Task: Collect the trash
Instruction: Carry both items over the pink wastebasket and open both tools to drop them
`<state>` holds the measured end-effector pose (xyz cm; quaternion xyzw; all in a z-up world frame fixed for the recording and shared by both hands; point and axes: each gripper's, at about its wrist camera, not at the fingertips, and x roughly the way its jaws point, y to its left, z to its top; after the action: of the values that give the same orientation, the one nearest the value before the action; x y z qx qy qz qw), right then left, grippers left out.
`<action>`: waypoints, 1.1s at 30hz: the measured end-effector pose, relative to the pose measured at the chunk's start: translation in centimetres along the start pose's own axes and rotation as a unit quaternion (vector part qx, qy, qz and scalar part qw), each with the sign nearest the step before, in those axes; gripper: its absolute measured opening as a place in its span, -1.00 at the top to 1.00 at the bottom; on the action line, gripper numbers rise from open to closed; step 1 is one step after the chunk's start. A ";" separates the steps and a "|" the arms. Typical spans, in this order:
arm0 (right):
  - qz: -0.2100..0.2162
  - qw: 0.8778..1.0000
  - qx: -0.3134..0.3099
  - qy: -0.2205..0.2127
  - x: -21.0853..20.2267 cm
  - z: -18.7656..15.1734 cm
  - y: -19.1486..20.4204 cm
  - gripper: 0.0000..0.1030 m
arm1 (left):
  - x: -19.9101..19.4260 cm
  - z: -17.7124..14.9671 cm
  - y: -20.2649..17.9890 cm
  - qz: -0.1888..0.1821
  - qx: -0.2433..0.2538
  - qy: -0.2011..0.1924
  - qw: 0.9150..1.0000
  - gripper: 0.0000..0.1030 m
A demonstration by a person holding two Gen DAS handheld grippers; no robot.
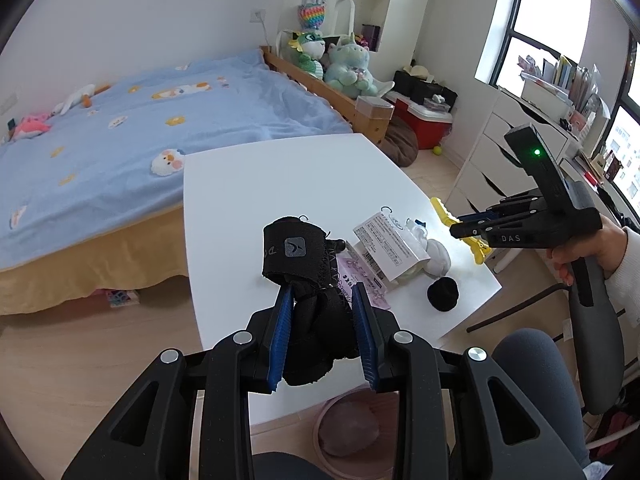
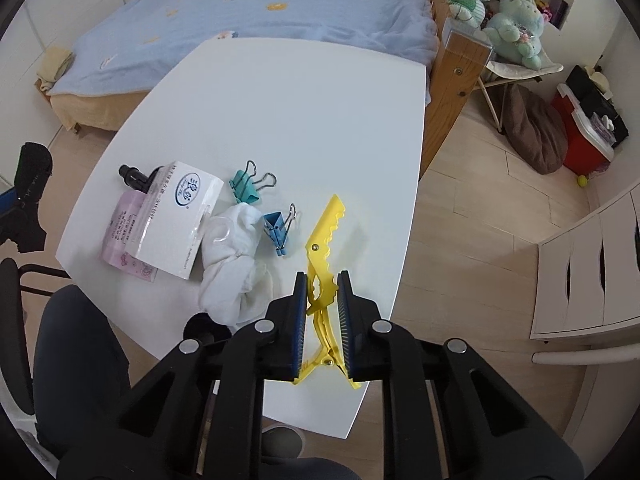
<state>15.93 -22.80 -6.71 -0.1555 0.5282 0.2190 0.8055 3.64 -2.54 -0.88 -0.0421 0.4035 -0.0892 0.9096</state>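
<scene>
My left gripper (image 1: pixel 322 300) is shut on a black fabric strap (image 1: pixel 304 264) and holds it above the near part of the white table (image 1: pixel 280 184). My right gripper (image 2: pixel 323 280) is shut on a yellow plastic clip (image 2: pixel 325 252) over the table's (image 2: pixel 280 100) right front edge; the gripper also shows in the left wrist view (image 1: pixel 460 226). On the table lie a white carton (image 2: pixel 176 220), a pink tissue pack (image 2: pixel 120 236), a crumpled white cloth (image 2: pixel 236 256), a teal binder clip (image 2: pixel 246 188), a blue binder clip (image 2: pixel 278 226) and a small black dropper (image 2: pixel 134 174).
A bed with a blue blanket (image 1: pixel 120 120) stands beyond the table. A round black object (image 1: pixel 442 294) lies near the table's edge. A basin (image 1: pixel 348 432) sits on the floor under the table. White drawers (image 2: pixel 588 272) stand on the right, a red box (image 2: pixel 580 140) beyond.
</scene>
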 end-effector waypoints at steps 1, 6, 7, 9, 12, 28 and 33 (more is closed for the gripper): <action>0.001 1.000 0.001 -0.011 -0.8 -0.2 0.1 0.72 | -0.2 0.1 -0.2 -0.001 0.002 -0.002 1.000 0.43; 0.015 0.998 0.002 -0.057 -4.4 -1.4 1.0 0.72 | -0.9 0.1 -0.9 -0.003 0.012 -0.009 1.000 0.43; 0.017 0.998 0.001 -0.064 -4.9 -1.7 1.2 0.72 | -1.1 0.0 -1.0 -0.004 0.013 -0.010 1.000 0.43; 0.023 0.997 -0.003 -0.080 -6.1 -2.4 2.0 0.72 | -1.3 -0.2 -1.3 -0.005 0.016 -0.011 1.000 0.43; 0.033 0.995 -0.008 -0.097 -7.5 -3.4 3.2 0.72 | -1.7 -0.6 -1.6 -0.004 0.018 -0.011 1.000 0.43; 0.083 0.987 -0.010 -0.139 -11.1 -10.2 8.5 0.72 | -3.6 -4.4 -4.9 -0.027 0.043 0.000 0.999 0.43; 0.084 0.988 -0.011 -0.131 -10.7 -11.7 9.2 0.72 | -3.4 -5.8 -5.7 -0.032 0.049 0.013 0.998 0.43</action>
<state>-1.66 -22.58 -1.64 -0.0899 0.4270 0.3102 0.8446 -3.59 -7.47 -1.47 -0.0092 0.4087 -0.1385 0.9021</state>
